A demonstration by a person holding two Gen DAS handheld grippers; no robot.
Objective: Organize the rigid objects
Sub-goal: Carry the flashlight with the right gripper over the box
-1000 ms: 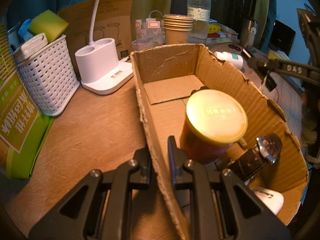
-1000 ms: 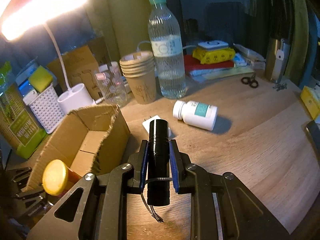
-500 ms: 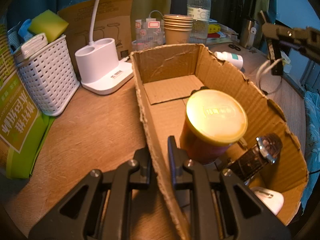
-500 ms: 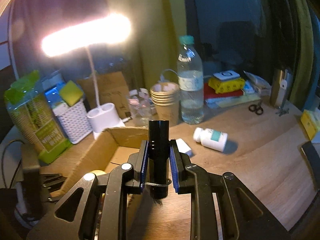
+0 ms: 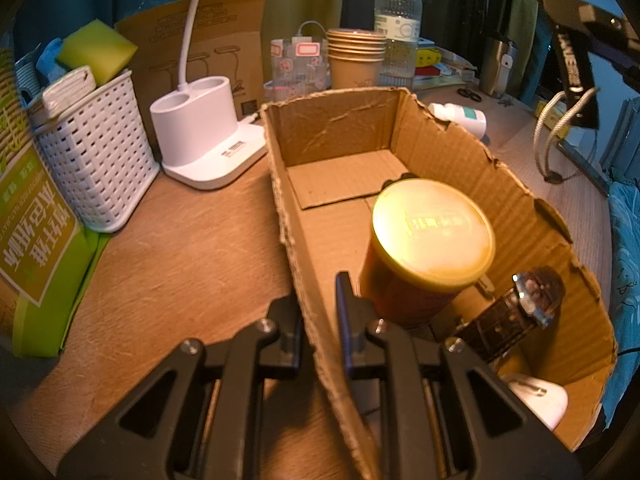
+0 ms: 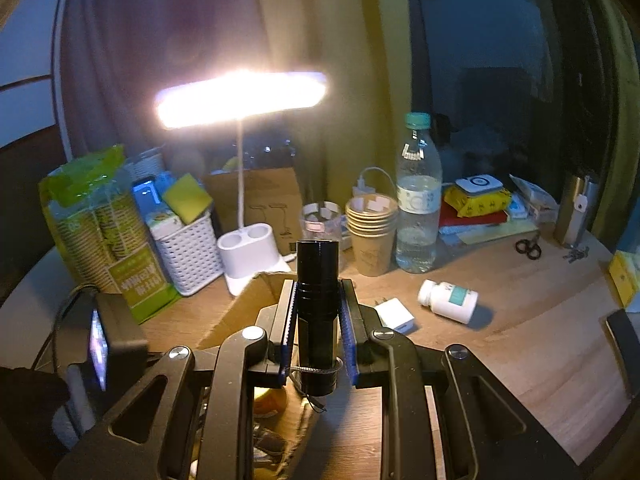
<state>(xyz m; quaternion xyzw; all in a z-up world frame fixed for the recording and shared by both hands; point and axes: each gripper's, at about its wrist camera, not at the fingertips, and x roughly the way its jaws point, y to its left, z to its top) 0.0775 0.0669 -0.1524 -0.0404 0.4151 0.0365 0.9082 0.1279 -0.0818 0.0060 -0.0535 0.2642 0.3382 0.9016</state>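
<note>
With the left tool (image 5: 318, 316) clamped on the near wall of the cardboard box (image 5: 516, 216), the right tool (image 6: 318, 320), gripping the black flashlight (image 6: 317, 312) above it, should lower it into the bare far corner, though the box floor sits mostly hidden below the tool.

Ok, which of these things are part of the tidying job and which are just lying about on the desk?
Part of the job:
- cardboard box, its wall clamped in the left tongs
- flashlight in the right tongs
- can, watch, both in the box
- pill bottle, charger, perhaps next

Just lying about:
- lamp
- basket
- cups
- water bottle
- scissors
</note>
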